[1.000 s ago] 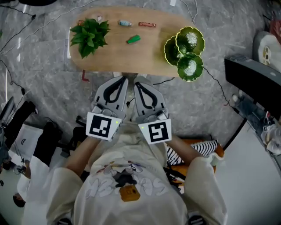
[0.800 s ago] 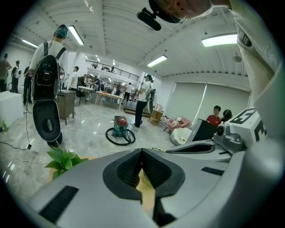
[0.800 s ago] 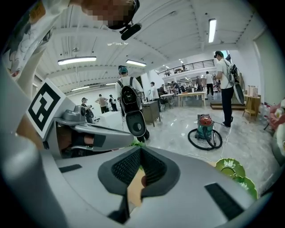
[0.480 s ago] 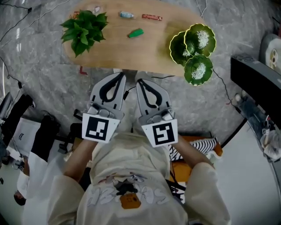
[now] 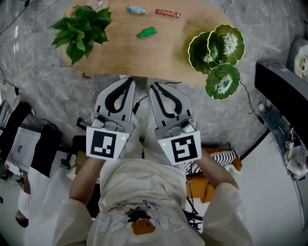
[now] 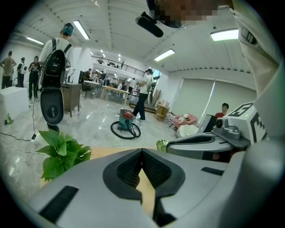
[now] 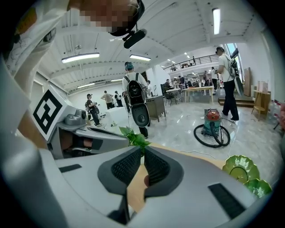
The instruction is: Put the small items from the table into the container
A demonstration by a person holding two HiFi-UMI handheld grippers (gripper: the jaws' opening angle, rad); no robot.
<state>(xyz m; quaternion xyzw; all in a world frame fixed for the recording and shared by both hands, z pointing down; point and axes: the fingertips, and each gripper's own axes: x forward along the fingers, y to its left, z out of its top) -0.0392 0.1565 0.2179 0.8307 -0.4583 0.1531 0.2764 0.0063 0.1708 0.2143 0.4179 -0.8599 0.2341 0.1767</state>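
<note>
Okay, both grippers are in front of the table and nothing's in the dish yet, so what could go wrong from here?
1. The green dish sits at the right end of the table, one lobe seemingly past the edge; a nudge might tip it off.
2. The blue-wrapped item lies far across, close to the plant; reaching for it could snag the leaves.
3. The left gripper and right gripper are both shut; they'd shove the green item unless opened first.

light: bright, even, from ceiling lamps [image 7: 80, 57] | table [image 5: 120, 53]: evenly lit, soft weak shadows | glare: sheen on glossy floor [image 6: 87, 121] | focus: sharp centre, head view softens at edges | distortion: strong fisheye, dark round vignette in both gripper views
</note>
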